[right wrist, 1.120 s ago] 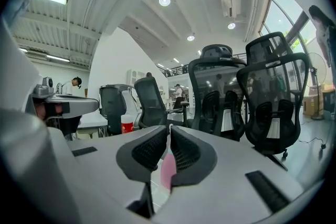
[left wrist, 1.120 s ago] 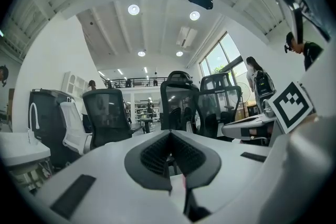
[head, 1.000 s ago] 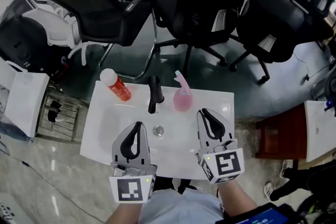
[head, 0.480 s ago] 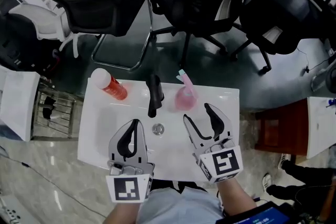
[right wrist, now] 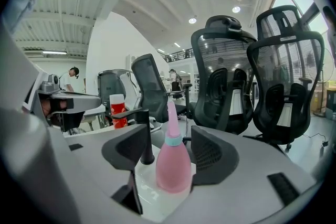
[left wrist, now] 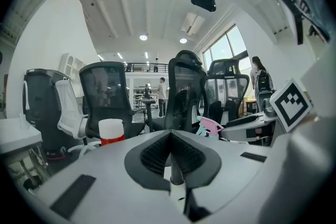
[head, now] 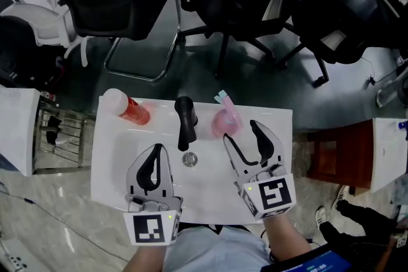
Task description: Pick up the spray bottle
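Holding the right gripper (head: 240,132) with its jaws wide apart, I am pointing it at the pink spray bottle (right wrist: 172,165). The bottle is standing upright on the back ledge of the white sink (head: 127,151), just right of the black faucet (head: 185,121), close ahead of the gap and not gripped. The left gripper (head: 157,151) is hovering over the basin, jaws pressed together, empty.

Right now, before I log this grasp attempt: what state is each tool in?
Left tool: closed, holding nothing.
Right tool: open, empty; the spray bottle stands just ahead, not gripped.
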`<state>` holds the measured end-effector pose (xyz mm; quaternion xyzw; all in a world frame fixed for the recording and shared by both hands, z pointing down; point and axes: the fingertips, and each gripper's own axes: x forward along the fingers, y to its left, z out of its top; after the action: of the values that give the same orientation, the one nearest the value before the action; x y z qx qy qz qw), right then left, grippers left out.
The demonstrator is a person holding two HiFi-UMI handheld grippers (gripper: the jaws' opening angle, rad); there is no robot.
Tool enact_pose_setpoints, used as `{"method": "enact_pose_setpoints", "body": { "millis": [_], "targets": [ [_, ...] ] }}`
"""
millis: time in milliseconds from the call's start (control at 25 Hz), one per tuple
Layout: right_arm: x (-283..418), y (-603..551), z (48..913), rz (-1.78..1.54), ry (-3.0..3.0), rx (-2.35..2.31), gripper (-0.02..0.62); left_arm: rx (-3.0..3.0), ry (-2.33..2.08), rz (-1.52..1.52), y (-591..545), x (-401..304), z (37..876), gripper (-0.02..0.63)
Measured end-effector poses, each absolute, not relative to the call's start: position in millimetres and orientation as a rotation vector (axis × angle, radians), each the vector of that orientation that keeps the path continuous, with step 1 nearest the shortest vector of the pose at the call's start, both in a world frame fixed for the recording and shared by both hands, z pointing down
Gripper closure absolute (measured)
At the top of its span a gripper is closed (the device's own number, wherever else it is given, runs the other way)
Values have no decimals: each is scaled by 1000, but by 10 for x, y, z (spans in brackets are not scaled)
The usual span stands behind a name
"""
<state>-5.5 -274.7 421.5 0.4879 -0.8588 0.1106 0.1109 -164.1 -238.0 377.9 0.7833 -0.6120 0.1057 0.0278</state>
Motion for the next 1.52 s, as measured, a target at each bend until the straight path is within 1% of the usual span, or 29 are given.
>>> {"method": "enact_pose_setpoints", "body": {
  "millis": [720,1520],
  "targets": [
    [-239,-3151,4380,333,-2501,1402,322,2387,-1880,324,-2756,-1800,3909,591],
    [-337,-3283,4473,343,-2494,1369,339,2364,-1876,331,-2876,-1850,4003,591]
  ]
}}
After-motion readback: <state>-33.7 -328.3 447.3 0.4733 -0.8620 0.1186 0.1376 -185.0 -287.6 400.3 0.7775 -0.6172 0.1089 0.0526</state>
